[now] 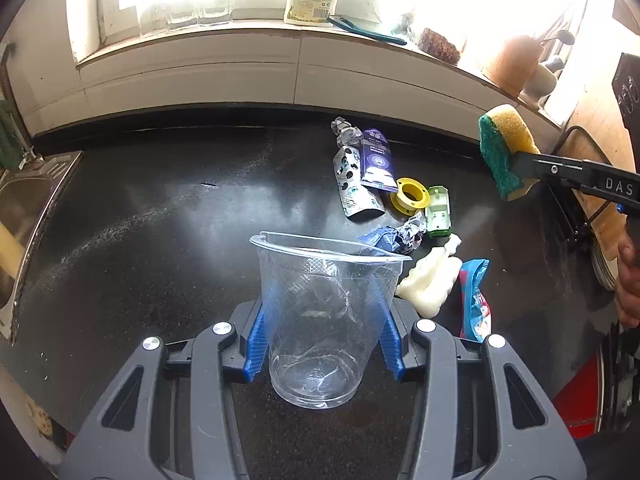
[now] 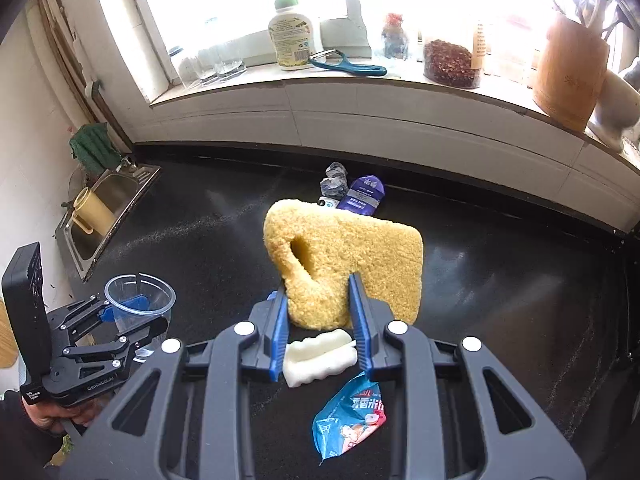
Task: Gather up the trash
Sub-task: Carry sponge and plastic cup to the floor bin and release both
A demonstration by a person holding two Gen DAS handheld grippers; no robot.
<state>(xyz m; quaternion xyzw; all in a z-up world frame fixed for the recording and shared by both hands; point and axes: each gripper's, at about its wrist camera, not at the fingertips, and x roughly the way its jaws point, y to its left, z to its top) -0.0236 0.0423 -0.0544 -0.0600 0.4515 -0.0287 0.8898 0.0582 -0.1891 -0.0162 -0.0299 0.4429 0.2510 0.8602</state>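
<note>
My left gripper (image 1: 320,312) is shut on a clear plastic cup (image 1: 320,320), held upright above the black counter (image 1: 140,240); the cup (image 2: 140,304) and that gripper (image 2: 120,320) also show at the left of the right wrist view. My right gripper (image 2: 318,300) is shut on a yellow sponge (image 2: 344,256) with a green scouring side (image 1: 496,152). Trash lies on the counter: a purple packet (image 1: 376,160), a patterned silver pouch (image 1: 352,184), a yellow tape spool (image 1: 410,196), a green plastic piece (image 1: 438,212), crumpled foil (image 1: 396,238), white foam (image 1: 432,280) and a red-blue snack wrapper (image 1: 476,300).
A steel sink (image 2: 104,208) with a yellow mug (image 2: 92,208) sits at the counter's left end. The windowsill (image 2: 360,80) holds a bottle (image 2: 290,36), a teal peeler (image 2: 348,64), jars and a wooden utensil holder (image 2: 568,76). A person's hand (image 1: 628,280) grips the right tool.
</note>
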